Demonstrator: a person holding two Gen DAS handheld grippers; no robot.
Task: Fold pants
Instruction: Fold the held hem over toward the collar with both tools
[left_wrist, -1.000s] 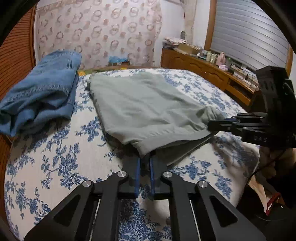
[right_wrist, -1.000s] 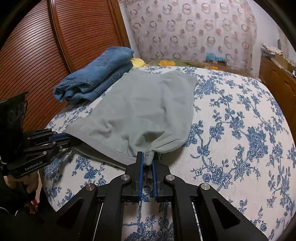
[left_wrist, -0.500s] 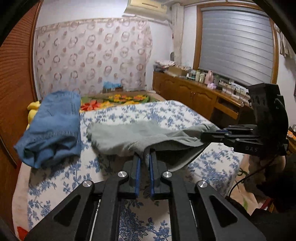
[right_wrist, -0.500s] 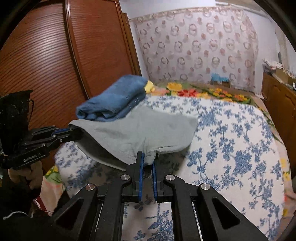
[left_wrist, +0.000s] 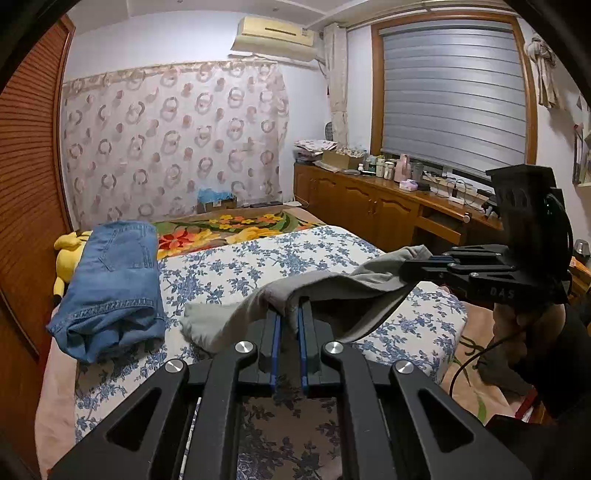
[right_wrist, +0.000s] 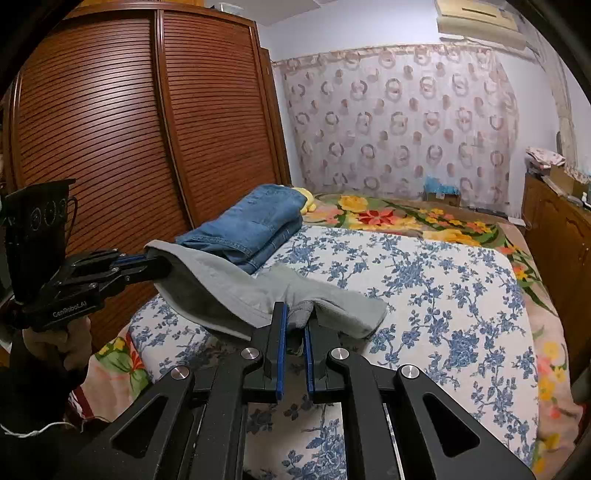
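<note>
The grey pants (left_wrist: 332, 291) hang lifted above the blue-flowered bed (left_wrist: 258, 254), stretched between my two grippers, with one end drooping to the sheet. My left gripper (left_wrist: 289, 314) is shut on one corner of the near edge. My right gripper (right_wrist: 294, 314) is shut on the other corner; it shows at the right of the left wrist view (left_wrist: 413, 267). The pants also show in the right wrist view (right_wrist: 229, 284), where my left gripper (right_wrist: 159, 264) pinches the cloth at the left.
Folded blue jeans (left_wrist: 114, 280) lie at the bed's left side by a yellow plush toy (left_wrist: 68, 251). A louvred wooden wardrobe (right_wrist: 129, 129) stands left of the bed. A wooden cabinet (left_wrist: 388, 210) with bottles runs along the right.
Both grippers have risen with the grey pants, lifting the near edge off the bed; the cloth that lay flat now hangs bunched between them.
</note>
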